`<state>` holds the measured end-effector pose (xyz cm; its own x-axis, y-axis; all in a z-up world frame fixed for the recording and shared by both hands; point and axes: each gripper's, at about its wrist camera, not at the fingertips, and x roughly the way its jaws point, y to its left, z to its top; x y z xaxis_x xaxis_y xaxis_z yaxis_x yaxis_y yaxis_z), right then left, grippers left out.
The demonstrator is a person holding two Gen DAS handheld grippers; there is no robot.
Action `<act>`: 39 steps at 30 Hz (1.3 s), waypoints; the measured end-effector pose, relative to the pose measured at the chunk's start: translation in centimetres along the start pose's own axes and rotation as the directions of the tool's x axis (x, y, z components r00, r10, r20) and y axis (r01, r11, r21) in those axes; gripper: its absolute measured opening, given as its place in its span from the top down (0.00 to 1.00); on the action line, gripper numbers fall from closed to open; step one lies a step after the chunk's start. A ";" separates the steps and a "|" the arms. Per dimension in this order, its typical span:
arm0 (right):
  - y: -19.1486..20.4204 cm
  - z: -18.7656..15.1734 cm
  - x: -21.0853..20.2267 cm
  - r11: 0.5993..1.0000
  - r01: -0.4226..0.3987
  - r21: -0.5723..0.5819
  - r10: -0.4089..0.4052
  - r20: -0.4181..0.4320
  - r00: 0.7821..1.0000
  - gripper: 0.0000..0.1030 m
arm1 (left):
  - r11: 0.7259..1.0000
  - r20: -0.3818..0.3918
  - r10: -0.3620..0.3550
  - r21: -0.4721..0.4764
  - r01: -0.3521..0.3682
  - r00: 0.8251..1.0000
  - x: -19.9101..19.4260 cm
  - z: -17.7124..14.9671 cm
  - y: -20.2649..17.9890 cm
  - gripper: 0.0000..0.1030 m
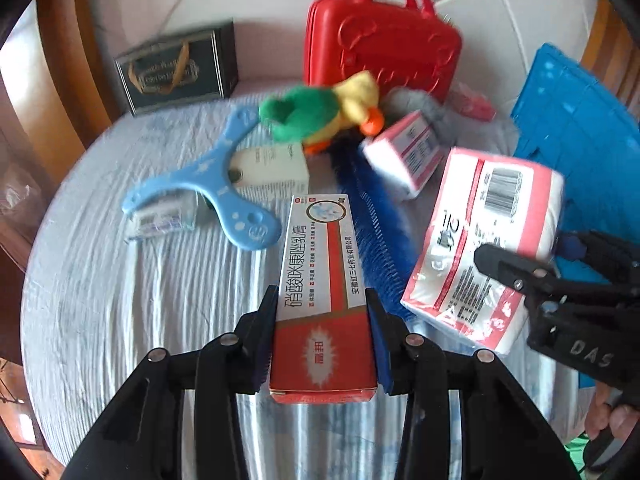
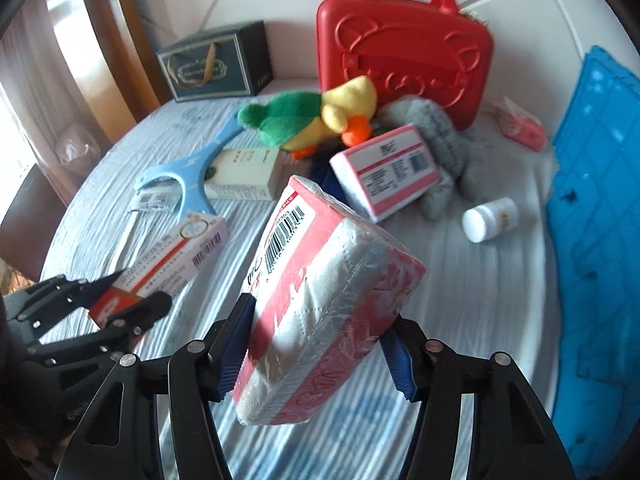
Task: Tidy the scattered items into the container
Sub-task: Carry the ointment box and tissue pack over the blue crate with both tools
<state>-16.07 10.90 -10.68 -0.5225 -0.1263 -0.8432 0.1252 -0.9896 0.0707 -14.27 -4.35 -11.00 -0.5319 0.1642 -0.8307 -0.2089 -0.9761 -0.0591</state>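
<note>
My left gripper (image 1: 322, 344) is shut on a red and white ointment box (image 1: 320, 280), holding it by its near end above the bed; the box also shows in the right wrist view (image 2: 172, 260). My right gripper (image 2: 316, 348) is shut on a pink and white tissue pack (image 2: 320, 300), lifted and tilted; it shows in the left wrist view (image 1: 484, 240) at right. The blue crate (image 2: 596, 240) stands at the right edge. A second tissue pack (image 2: 388, 168), a plush duck (image 2: 316, 120), a white pill bottle (image 2: 490, 218) and a blue boomerang toy (image 1: 208, 184) lie on the bed.
A red case (image 2: 404, 40) and a dark gift box (image 2: 216, 68) stand at the back. A grey plush (image 2: 440, 140), a white carton (image 2: 244, 176), a blue brush (image 1: 372, 216), a small pink tissue packet (image 2: 520, 124) and a small blister pack (image 1: 160, 216) lie about. The blue striped sheet (image 1: 140, 300) covers the bed.
</note>
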 end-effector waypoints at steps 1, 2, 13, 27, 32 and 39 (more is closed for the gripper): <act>-0.2 -0.1 -0.7 1.000 0.004 -0.004 -0.004 0.015 1.000 0.42 | 1.000 0.019 0.006 0.000 -0.006 1.000 -1.0 0.0 -0.5 0.61; -0.4 -0.2 -1.3 1.000 0.008 -0.007 -0.007 0.030 1.000 0.42 | 1.000 0.032 0.010 -0.002 -0.010 0.999 -1.6 0.1 -0.8 0.61; -2.4 -2.3 -10.7 0.997 0.082 0.001 -0.080 0.187 0.979 0.43 | 0.998 0.174 -0.005 0.061 -0.005 0.985 -9.5 -0.4 -5.7 0.61; -2.9 -6.5 -16.9 0.973 0.205 0.108 -0.223 0.192 0.956 0.54 | 0.984 0.213 -0.119 0.153 0.087 0.970 -13.5 -4.0 -7.5 0.61; -3.4 -6.5 -18.4 0.978 0.185 0.096 -0.202 0.231 0.952 0.54 | 0.984 0.256 -0.117 0.160 0.077 0.959 -15.4 -3.7 -9.6 0.61; -8.7 -5.5 -26.6 0.978 0.191 0.088 -0.210 0.399 0.893 0.54 | 0.974 0.387 -0.171 0.206 0.095 0.906 -20.4 -2.1 -18.2 0.61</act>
<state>1.38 23.24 8.16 -0.8289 0.0676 -0.5553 -0.0516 -0.9977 -0.0446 2.09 9.76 5.82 -0.7637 0.3703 -0.5289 -0.4234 -0.9057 -0.0228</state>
